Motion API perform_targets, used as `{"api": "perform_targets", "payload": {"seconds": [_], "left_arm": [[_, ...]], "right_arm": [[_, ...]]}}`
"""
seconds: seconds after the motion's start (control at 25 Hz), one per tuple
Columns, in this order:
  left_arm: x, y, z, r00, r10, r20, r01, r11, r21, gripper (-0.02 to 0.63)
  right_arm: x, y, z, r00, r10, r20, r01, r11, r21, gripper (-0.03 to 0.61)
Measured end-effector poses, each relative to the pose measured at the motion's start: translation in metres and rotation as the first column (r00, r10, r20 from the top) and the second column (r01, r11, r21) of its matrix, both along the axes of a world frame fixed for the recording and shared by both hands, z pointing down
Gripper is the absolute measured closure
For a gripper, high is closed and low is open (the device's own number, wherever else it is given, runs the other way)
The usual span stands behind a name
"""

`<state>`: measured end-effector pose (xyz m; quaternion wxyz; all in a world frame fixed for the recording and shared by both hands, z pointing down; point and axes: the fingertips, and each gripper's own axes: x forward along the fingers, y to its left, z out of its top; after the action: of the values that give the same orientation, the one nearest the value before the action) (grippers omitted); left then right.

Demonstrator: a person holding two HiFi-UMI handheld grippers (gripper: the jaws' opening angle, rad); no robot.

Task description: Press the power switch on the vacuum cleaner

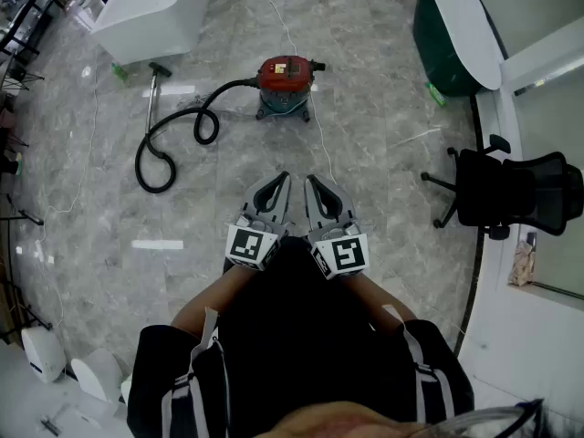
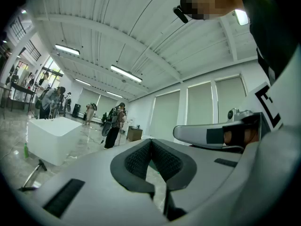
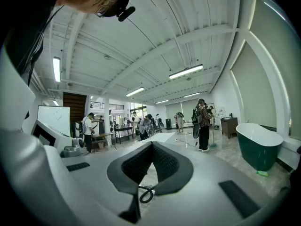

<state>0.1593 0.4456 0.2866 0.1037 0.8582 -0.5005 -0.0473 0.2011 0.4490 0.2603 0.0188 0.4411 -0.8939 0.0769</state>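
The vacuum cleaner [image 1: 285,83], with a red top and a blue-green lower body, stands on the grey marble floor [image 1: 383,135] in the upper middle of the head view, well ahead of both grippers and touched by neither. The power switch cannot be made out on its top at this size. A black hose [image 1: 173,144] leaves its left side, makes loops on the floor and joins a thin wand [image 1: 151,99] that lies to the left. A thin white cord [image 1: 321,144] runs over the floor from the machine toward the person. The left gripper [image 1: 278,190] and the right gripper [image 1: 318,194] are held side by side near the person's body, both pointing toward the vacuum cleaner, each with its marker cube [image 1: 253,245] behind it. In the left gripper view the left gripper [image 2: 150,147] has its dark pads pressed together at the tips, with nothing between them. In the right gripper view the right gripper [image 3: 151,149] is closed in the same way and is also empty; a small loop of thin cable [image 3: 146,194] sits at the base of its pads. Further out, a white block [image 1: 146,12] stands at the upper left, a green bathtub [image 1: 452,35] with a white rim at the upper right, and a black office chair [image 1: 511,190] at the right side.
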Motion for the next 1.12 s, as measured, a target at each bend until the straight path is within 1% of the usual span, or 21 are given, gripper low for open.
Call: {"api": "perform_targets", "payload": {"seconds": [0.12,0.28,0.4,0.56,0.68,0.84,1.0,1.12], "left_arm": [[0.001,-0.004,-0.001,1.0,-0.009,-0.002,0.009,1.0,-0.008,0.595],[0.008,-0.005,-0.002,1.0,0.014,-0.01,-0.014,1.0,0.0,0.595],[0.014,-0.002,0.0,1.0,0.018,-0.002,-0.018,1.0,-0.005,0.595],[0.016,0.0,0.004,1.0,0.002,0.025,-0.002,1.0,-0.006,0.595],[0.012,-0.003,0.003,0.999,-0.023,0.026,0.024,0.999,-0.026,0.595],[0.009,-0.003,0.005,0.998,-0.044,0.035,0.045,0.998,-0.034,0.595],[0.005,-0.013,0.005,0.999,-0.05,0.01,0.051,0.998,-0.039,0.595],[0.003,-0.024,0.001,0.999,-0.04,0.001,0.04,0.999,-0.035,0.595]], "right_arm": [[0.001,-0.003,0.0,1.0,-0.002,-0.005,0.002,1.0,0.004,0.563],[0.002,-0.002,0.003,1.0,-0.012,0.003,0.012,1.0,-0.002,0.563],[0.007,-0.001,0.004,1.0,-0.01,0.016,0.01,1.0,-0.008,0.563],[0.018,0.001,0.009,0.998,-0.013,0.068,0.016,0.999,-0.04,0.561],[0.025,-0.003,0.016,0.996,0.007,0.09,-0.001,0.998,-0.07,0.561],[0.029,-0.004,0.02,0.996,0.009,0.09,-0.001,0.996,-0.086,0.561],[0.025,-0.009,0.018,0.997,-0.007,0.082,0.014,0.997,-0.082,0.561],[0.024,-0.019,0.015,0.997,0.0,0.079,0.006,0.997,-0.076,0.561]]}}
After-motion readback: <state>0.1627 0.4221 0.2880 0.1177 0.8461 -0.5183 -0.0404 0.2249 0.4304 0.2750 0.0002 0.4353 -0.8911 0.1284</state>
